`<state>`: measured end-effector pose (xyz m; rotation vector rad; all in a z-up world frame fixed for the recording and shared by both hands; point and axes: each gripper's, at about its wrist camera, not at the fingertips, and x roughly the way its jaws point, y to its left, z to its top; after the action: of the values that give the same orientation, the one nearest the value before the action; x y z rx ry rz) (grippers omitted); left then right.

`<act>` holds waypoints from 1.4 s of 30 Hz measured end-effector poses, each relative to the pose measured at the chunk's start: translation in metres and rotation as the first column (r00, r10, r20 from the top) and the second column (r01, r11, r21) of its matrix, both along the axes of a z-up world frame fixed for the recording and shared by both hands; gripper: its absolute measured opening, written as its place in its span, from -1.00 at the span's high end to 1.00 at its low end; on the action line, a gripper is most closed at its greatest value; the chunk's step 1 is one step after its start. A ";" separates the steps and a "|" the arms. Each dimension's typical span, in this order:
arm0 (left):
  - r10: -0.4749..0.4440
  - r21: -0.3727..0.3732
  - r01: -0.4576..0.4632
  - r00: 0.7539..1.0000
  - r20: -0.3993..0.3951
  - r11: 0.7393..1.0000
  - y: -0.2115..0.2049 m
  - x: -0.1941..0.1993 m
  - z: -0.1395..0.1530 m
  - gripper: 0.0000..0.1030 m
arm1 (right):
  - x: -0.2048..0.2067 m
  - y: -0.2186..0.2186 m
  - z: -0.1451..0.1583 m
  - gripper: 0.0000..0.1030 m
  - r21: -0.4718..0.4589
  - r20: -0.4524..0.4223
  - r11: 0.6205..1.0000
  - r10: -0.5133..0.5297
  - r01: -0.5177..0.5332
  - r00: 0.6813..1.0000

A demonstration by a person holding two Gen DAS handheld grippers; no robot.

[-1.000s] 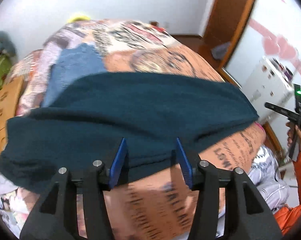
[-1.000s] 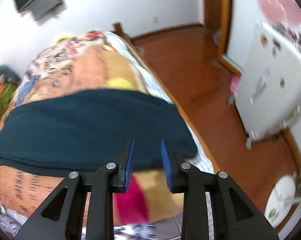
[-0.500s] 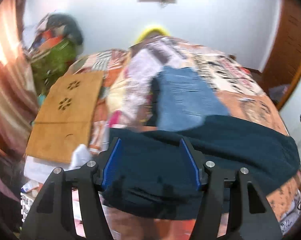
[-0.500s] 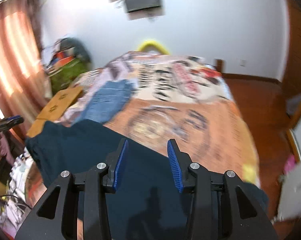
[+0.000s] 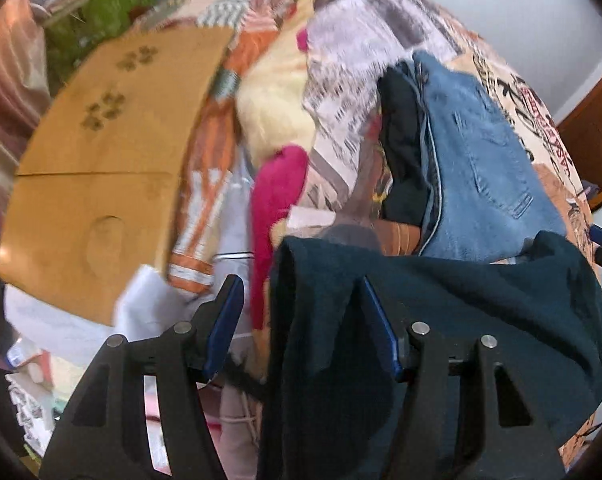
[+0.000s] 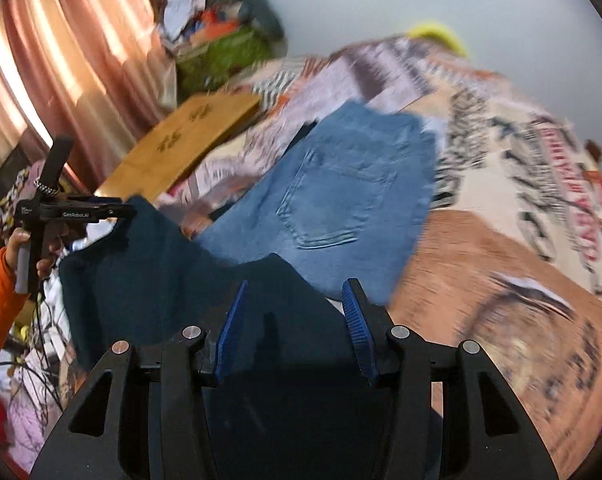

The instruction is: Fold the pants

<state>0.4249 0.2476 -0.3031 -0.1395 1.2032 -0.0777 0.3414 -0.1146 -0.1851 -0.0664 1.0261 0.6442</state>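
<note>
Left gripper (image 5: 303, 324): jaws stand wide apart. The end of the dark teal pants (image 5: 441, 320) lies between and under them; nothing is clamped.

Pants position: spread across the near part of the patterned bedspread (image 6: 501, 208), touching the folded blue jeans (image 6: 341, 192) behind them. A wooden board (image 5: 101, 160) lies well to the left.

Right gripper (image 6: 293, 320): jaws also wide apart, positioned over the teal fabric, holding nothing.

Progress, as judged: the pants appear laid out as a long band, possibly folded once lengthwise. The crosswise fold is not yet done; both ends require gripping first.
</note>
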 end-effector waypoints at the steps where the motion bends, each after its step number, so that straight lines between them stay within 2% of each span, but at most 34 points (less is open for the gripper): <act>1: -0.014 -0.006 0.014 1.000 -0.009 1.000 -0.003 0.003 -0.007 -0.16 | 0.003 0.007 -0.003 0.13 -0.009 -0.016 1.000 0.015 -0.015 1.000; 7: -0.064 -0.022 0.064 0.998 -0.021 0.998 -0.012 0.006 -0.017 -0.11 | 0.025 0.042 -0.034 0.13 -0.058 -0.119 0.993 0.095 -0.102 0.988; 9: -0.074 -0.003 0.074 0.997 -0.015 0.997 -0.014 0.004 -0.016 0.13 | 0.030 0.047 -0.042 0.17 -0.046 -0.172 0.993 0.103 -0.113 0.980; 10: -0.082 0.004 0.082 0.997 -0.007 0.997 -0.015 0.000 -0.015 0.21 | 0.030 0.047 -0.043 0.33 -0.037 -0.182 0.993 0.103 -0.111 0.978; 11: -0.087 0.010 0.087 0.996 0.003 0.996 -0.016 -0.003 -0.012 0.29 | 0.028 0.047 -0.043 0.37 -0.032 -0.185 0.993 0.109 -0.117 0.977; 12: -0.091 0.021 0.091 0.996 0.015 0.996 -0.017 -0.005 -0.010 0.30 | 0.026 0.047 -0.042 0.45 -0.037 -0.174 0.992 0.109 -0.117 0.979; 14: -0.104 0.102 0.096 0.992 0.071 0.990 -0.023 -0.016 0.000 0.32 | 0.019 0.046 -0.037 0.57 -0.038 -0.136 0.992 0.113 -0.119 0.984; 16: -0.111 0.153 0.095 0.988 0.105 0.984 -0.028 -0.022 0.009 0.49 | 0.009 0.043 -0.027 0.70 -0.040 -0.075 0.992 0.117 -0.120 0.990; 18: -0.118 0.199 0.088 0.983 0.144 0.976 -0.032 -0.028 0.026 0.54 | 0.002 0.041 -0.017 0.74 -0.044 -0.007 0.992 0.119 -0.120 0.993; 21: -0.103 0.214 0.061 0.976 0.194 0.975 -0.030 -0.028 0.046 0.57 | -0.010 0.035 0.003 0.76 -0.041 0.101 0.995 0.098 -0.094 0.990; 23: -0.083 0.189 0.043 0.974 0.210 0.981 -0.026 -0.024 0.054 0.57 | -0.006 0.028 0.010 0.78 -0.025 0.137 0.998 0.060 -0.057 0.989; 25: -0.053 0.133 0.027 0.978 0.202 0.991 -0.021 -0.015 0.054 0.57 | 0.001 0.016 0.015 0.82 -0.003 0.153 1.000 0.002 -0.002 0.988; 28: -0.057 0.124 0.040 0.989 0.134 0.991 -0.024 0.001 0.036 0.54 | 0.017 0.011 0.000 0.84 -0.038 0.107 0.998 -0.050 0.054 0.993; 32: -0.041 0.085 0.036 0.997 0.064 0.996 -0.025 0.004 0.024 0.45 | 0.032 0.004 -0.027 0.84 -0.096 -0.015 0.992 -0.080 0.078 0.997; 34: -0.031 0.069 0.025 0.997 0.077 0.997 -0.020 -0.003 0.034 0.38 | 0.030 0.001 -0.026 0.79 -0.100 -0.024 0.991 -0.087 0.085 0.996; 36: -0.026 0.088 0.016 0.993 0.112 0.996 -0.016 -0.015 0.050 0.30 | 0.026 0.003 -0.018 0.71 -0.125 -0.019 0.989 -0.086 0.083 0.996; 37: -0.025 0.092 0.012 0.990 0.142 0.996 -0.012 -0.026 0.064 0.25 | 0.022 0.005 -0.011 0.64 -0.136 -0.010 0.988 -0.076 0.074 0.997; 39: -0.019 0.089 0.002 0.982 0.186 0.996 -0.004 -0.045 0.082 0.03 | 0.011 0.010 0.004 0.54 -0.142 0.023 0.988 -0.051 0.054 0.998; 42: -0.019 0.095 -0.001 0.977 0.213 0.995 0.006 -0.074 0.097 -0.09 | -0.012 0.023 0.026 0.31 -0.132 0.077 0.991 0.004 0.007 0.997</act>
<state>0.3507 0.2541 -0.2064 -0.0407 0.9904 -0.0420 0.3291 -0.0920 -0.1591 -0.2051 0.9936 0.5675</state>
